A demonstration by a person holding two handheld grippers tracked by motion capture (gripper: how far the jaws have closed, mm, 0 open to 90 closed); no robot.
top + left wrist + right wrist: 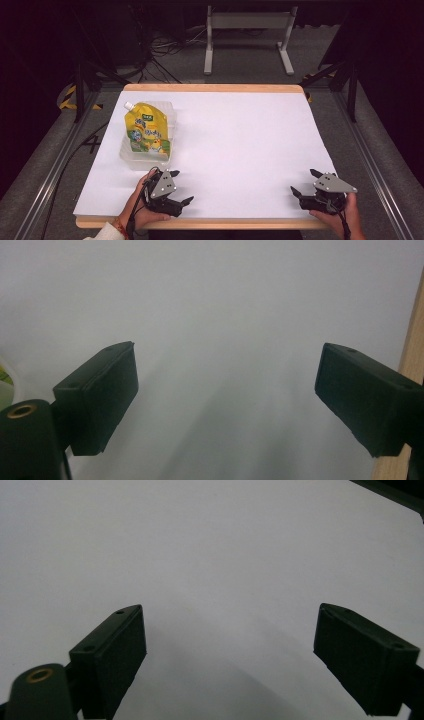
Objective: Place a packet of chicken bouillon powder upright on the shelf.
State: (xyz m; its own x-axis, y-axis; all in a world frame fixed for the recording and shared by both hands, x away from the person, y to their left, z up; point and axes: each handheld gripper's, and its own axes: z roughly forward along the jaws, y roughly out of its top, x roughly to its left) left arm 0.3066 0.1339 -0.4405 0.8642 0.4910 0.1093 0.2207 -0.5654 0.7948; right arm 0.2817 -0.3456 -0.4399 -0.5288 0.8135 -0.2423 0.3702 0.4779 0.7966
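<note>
- Left hand-held gripper rests at the near edge of the table, jaws spread wide and holding nothing; its own view shows both black jaws well apart over bare white surface.
- Right hand-held gripper sits at the near right corner, likewise spread and empty; its own view shows the two jaws far apart with only white sheet between them.
- Yellow pouch, with a white spout cap at its far end, lies flat on a clear tray at the left side of the table, just beyond the left gripper but not touching it.
- Progress, as judged: nothing has been gripped or lifted. The pouch lies untouched in its tray and both grippers are parked near the person's edge, so the work looks to be at its very start. Left to do: the reach toward the pouch, the grip, and whatever handling follows. The left gripper is much the nearer; the right is well apart across the table.
- View differences: the high view gives the whole layout, pouch, tray, both hands, and the floor with a white stand beyond the table. The left gripper view adds a sliver of the tray edge with a yellow-green trace at far left, and the wooden table edge at right. The right gripper view confirms the jaw gap plainly, plus a dark corner at upper right.
</note>
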